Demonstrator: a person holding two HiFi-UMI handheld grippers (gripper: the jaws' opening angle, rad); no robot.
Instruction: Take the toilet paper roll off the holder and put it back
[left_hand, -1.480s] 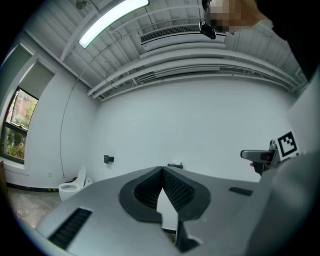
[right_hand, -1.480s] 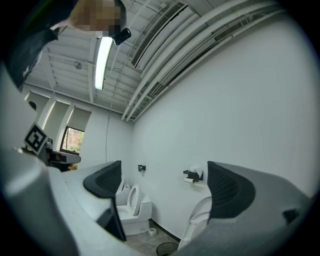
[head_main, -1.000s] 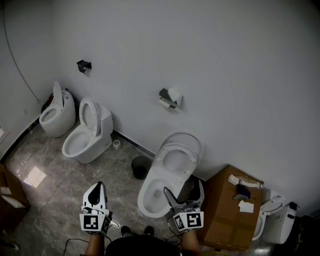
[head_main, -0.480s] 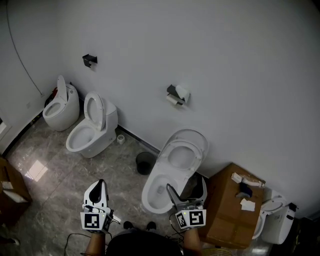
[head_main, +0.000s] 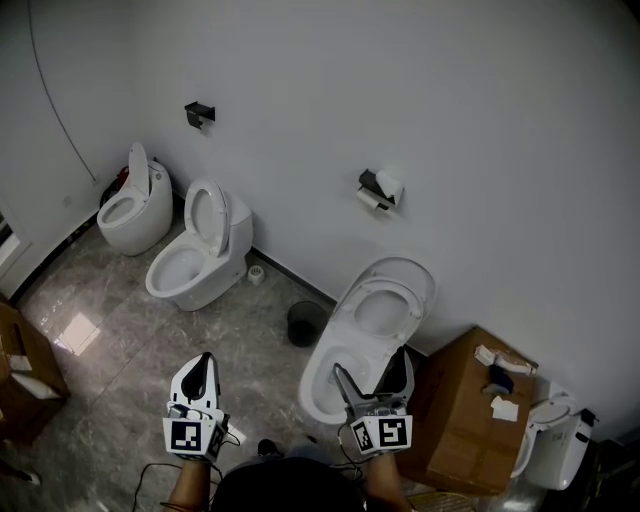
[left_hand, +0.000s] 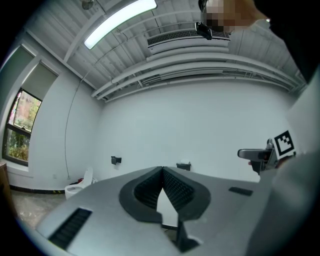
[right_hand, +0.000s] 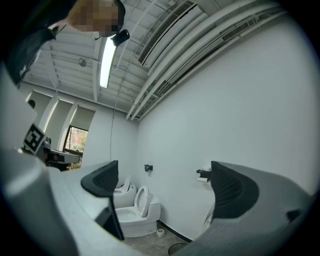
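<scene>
- My left tool (head_main: 204, 362) is pinched shut with nothing in it. I hold it low, over the floor.
- My right tool (head_main: 372, 368) is wide apart and has nothing in it either. It sits low too, over the front of the nearest toilet (head_main: 392, 310).
- The toilet paper roll (head_main: 371, 199) is on the black holder (head_main: 366, 180), up on the wall above that toilet. It is well away from both tools.
- Something else white sits on top of the holder. I cannot tell what it is.
- I think the step now is to get close and reach for the roll.
- The right tool is the better one for this, since it is ready and on that side.
- I should step around the toilet and keep off the cardboard box (head_main: 465, 420) beside it.
- I should lift the tool level with the roll, with one jaw on each side of it.
- Then squeeze softly, because paper squashes easily.
- Slide it off along the bar and do not yank, or the paper may unroll.
</scene>
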